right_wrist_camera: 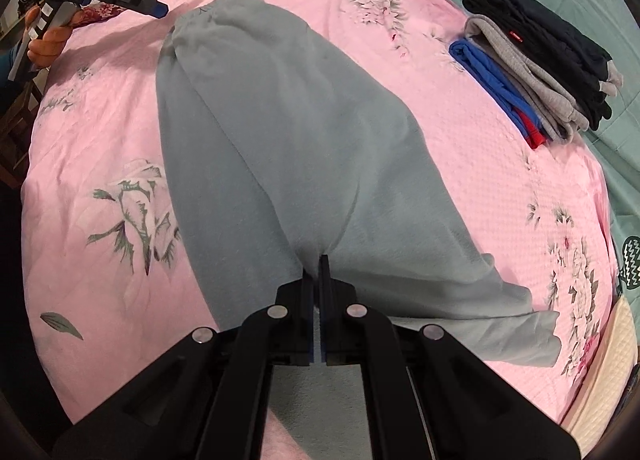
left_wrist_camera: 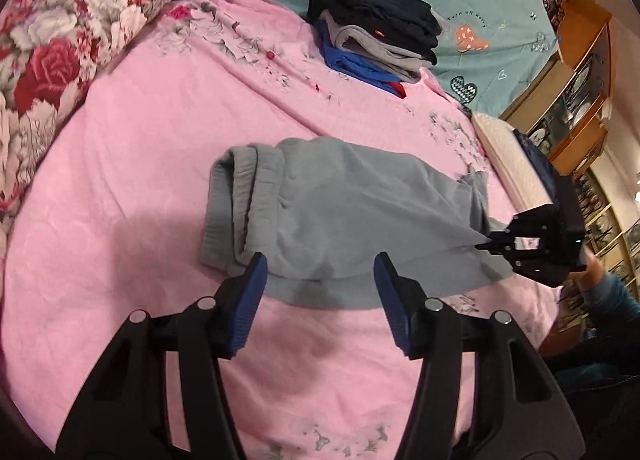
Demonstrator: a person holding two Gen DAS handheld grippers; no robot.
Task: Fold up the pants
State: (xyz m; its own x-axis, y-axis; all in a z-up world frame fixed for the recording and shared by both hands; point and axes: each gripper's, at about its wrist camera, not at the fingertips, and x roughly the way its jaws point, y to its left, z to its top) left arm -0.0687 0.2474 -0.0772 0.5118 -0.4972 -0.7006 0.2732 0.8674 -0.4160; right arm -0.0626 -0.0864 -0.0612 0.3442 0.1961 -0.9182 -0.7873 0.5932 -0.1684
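Grey pants [left_wrist_camera: 344, 216] on the pink bed [left_wrist_camera: 152, 132], folded over once. Right hand-held gripper [right_wrist_camera: 320, 272] clenched on the fabric edge; left hand-held gripper [left_wrist_camera: 318, 280] released, jaws apart above the near edge. Further folds probably left, then stacking.

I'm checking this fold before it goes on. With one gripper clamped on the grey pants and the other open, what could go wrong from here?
1. The right gripper pinches only a small tuck of the grey pants; a pull may slip it free.
2. The left gripper is open, pads off the cloth, so that end may drag and bunch when the other pulls.
3. The stack of folded clothes lies close; a wide swing might topple it.
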